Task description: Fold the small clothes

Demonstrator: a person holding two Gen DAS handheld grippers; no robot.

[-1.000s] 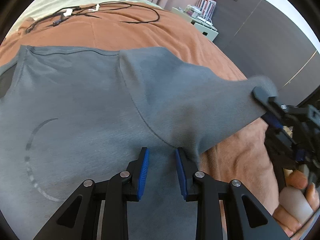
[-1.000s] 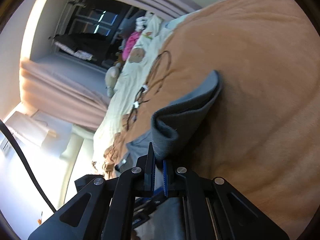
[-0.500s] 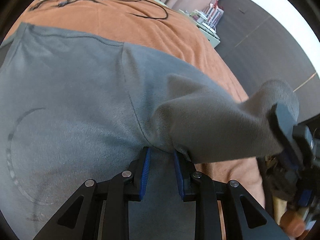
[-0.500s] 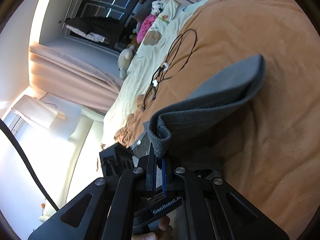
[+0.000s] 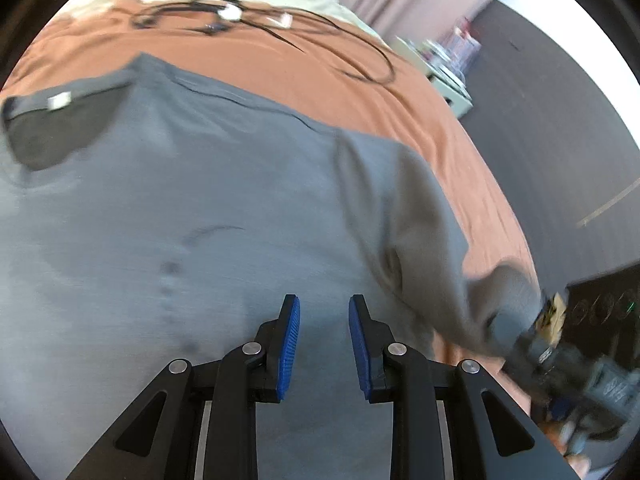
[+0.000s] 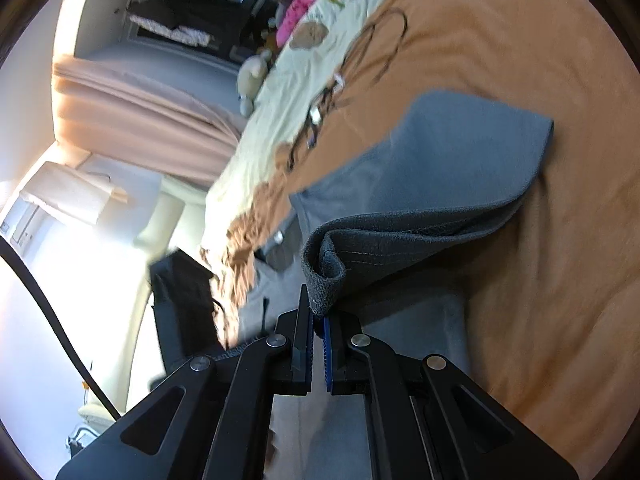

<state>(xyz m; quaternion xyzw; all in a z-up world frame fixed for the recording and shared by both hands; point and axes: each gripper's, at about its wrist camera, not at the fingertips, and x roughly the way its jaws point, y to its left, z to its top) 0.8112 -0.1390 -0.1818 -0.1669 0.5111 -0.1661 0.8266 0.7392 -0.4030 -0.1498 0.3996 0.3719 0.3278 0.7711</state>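
I have a grey T-shirt (image 5: pixel 168 216) spread face up on the bed (image 5: pixel 328 80), over an orange blanket, its collar toward ten o'clock in the left wrist view. My right claw (image 6: pixel 318 322) is clamped on the hem of the right sleeve (image 6: pixel 460 184), the cuff bunched between its pads and the cloth lifted in a loose roll off the blanket. In the left view that same sleeve (image 5: pixel 424 232) runs down toward four o'clock, where the right claw (image 5: pixel 532 332) shows only as a blur. My left claw (image 5: pixel 324 340) hovers over the shirt's body at six o'clock, its pads a little apart with nothing between them.

As I judge it, the step is folding the sleeve inward across the chest. To do it well I would carry the cuff low toward nine o'clock in the left view, keeping the cloth taut enough that the fold line falls straight along the shoulder seam, and let go only once the sleeve lies flat. The left claw could press the body down near the armpit so the shirt does not drag.

No container sits within reach; a tangle of black cables (image 5: pixel 280 28) lies at twelve o'clock, well apart from the shirt.
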